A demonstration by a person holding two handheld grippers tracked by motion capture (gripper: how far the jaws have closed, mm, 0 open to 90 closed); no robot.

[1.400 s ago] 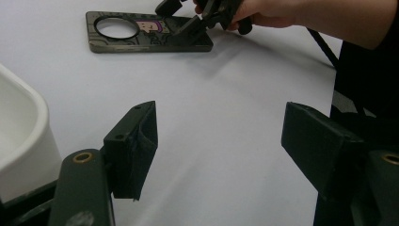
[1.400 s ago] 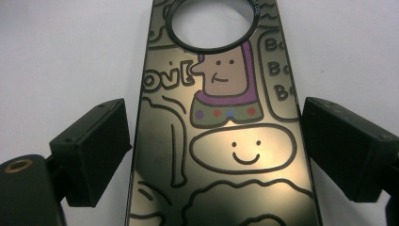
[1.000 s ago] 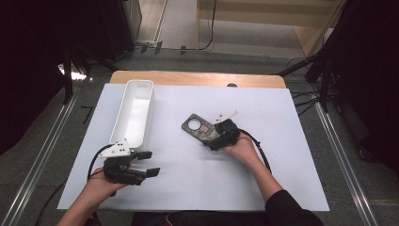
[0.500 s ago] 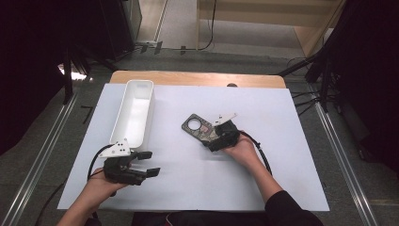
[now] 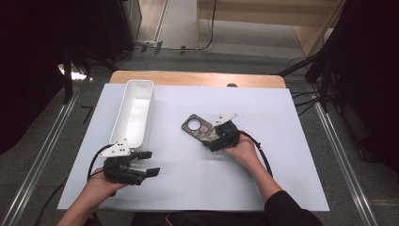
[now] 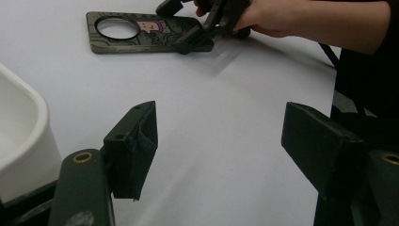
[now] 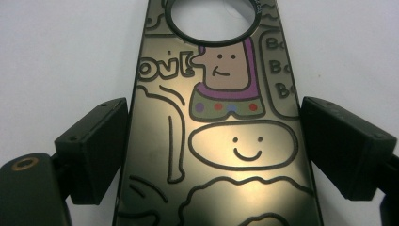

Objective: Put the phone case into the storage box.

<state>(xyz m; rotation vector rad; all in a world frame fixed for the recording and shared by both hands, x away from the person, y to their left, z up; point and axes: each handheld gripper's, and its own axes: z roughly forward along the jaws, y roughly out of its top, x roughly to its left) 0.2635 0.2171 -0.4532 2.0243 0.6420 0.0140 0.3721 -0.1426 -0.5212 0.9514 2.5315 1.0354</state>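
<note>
I see a flat, dark, glossy door hanger (image 7: 221, 141) lying on the white table cover (image 5: 197, 188), a little right of centre. It is a long rectangle with a round hole at one end and cartoon line drawings: a figure with a tan face and purple collar dotted in colours, a smiling oval below it, cloud shapes and speech-bubble lettering. My right gripper (image 5: 217, 140) sits at the hanger's near end, jaws spread with one on each long edge; from the right gripper view they look just beside the edges, though I cannot tell whether they touch. My left gripper (image 5: 146, 164) rests low at the near left of the cover, jaws wide apart and holding nothing. Just beyond it stands a long white tray (image 5: 134, 113), well apart from the hanger.
</note>
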